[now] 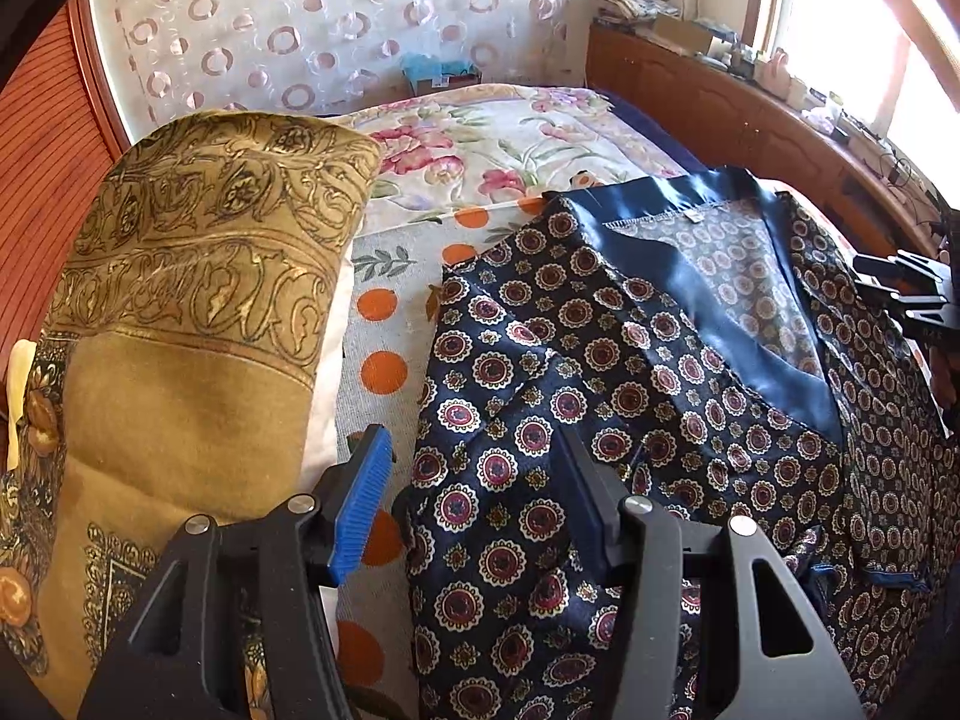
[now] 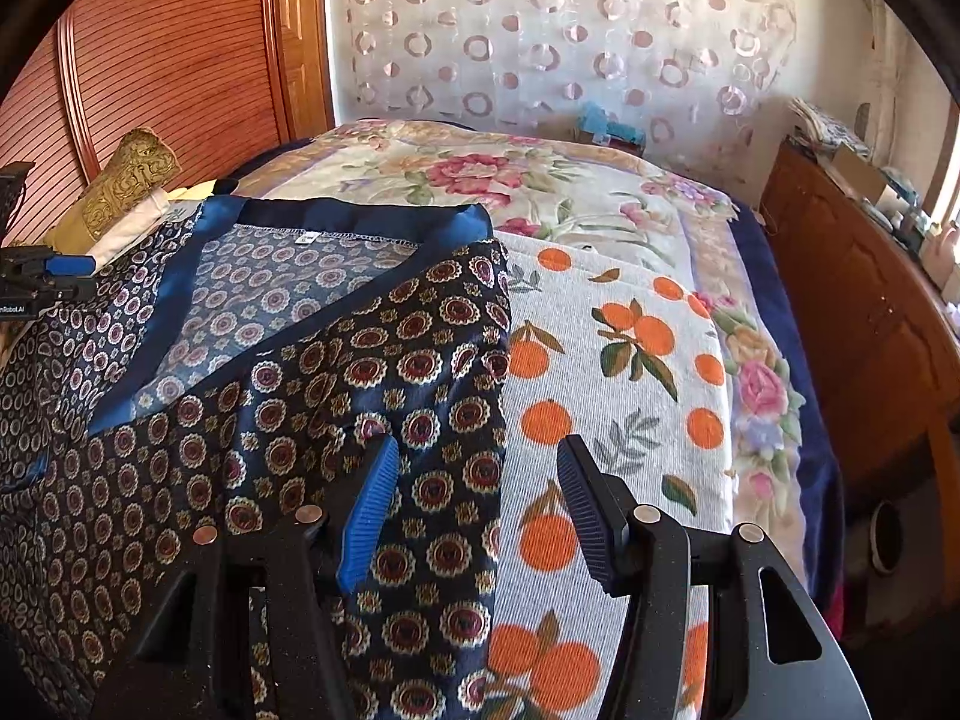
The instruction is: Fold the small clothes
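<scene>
A navy shirt (image 1: 630,390) with a medallion print and plain blue satin collar lies spread on an orange-print cloth (image 2: 630,372) over the bed, collar toward twelve o'clock in both wrist views. In the left wrist view the left gripper (image 1: 474,504) sits at six o'clock, jaws partly apart and straddling the shirt's left edge: the blue pad (image 1: 360,504) is over the cloth, the other finger is over the fabric, and neither pad visibly presses on it. A mustard patterned pillow (image 1: 192,312) fills nine o'clock. In the right wrist view the right gripper (image 2: 477,504) stands at six o'clock, jaws fairly wide, with the shirt's right edge running between them, apparently unpinched. A floral bedspread (image 2: 480,180) lies at twelve o'clock and a wooden cabinet (image 2: 852,312) at three.
</scene>
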Demonstrator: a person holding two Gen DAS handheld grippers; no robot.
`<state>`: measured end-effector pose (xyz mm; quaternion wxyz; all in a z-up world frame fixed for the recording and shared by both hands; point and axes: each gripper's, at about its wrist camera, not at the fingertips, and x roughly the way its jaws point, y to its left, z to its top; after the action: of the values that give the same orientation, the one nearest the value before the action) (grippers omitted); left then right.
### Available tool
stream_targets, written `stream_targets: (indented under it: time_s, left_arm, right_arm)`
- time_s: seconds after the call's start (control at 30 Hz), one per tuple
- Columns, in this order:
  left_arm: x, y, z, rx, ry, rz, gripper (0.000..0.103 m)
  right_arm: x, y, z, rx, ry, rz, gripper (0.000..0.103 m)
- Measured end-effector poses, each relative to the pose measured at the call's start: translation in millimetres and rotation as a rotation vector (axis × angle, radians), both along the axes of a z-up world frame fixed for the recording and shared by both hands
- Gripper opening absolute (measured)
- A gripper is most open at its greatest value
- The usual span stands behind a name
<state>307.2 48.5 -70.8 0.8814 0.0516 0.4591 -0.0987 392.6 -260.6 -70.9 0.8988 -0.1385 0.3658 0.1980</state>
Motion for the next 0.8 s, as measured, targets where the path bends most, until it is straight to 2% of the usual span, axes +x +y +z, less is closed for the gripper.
stream_targets:
  time_s: [0.2,0.53,0.8]
  left_arm:
    - [4.2,-0.5,-3.6,0.009,0.007,-0.001,0.056]
    - [3.5,-8.3,-7.1,0.008,0.02,-0.025,0.056]
    - [9.4,-6.2,-10.1,-0.006,0.031,0.02,0.057]
  right_arm:
    - [14.5,5.6,-6.2,-0.006,0.011,0.01,0.057]
    - [17.5,4.2,-9.9,0.041,-0.004,0.01,0.059]
    - [17.0,6.1,-10.7,0.04,-0.001,0.018,0.064]
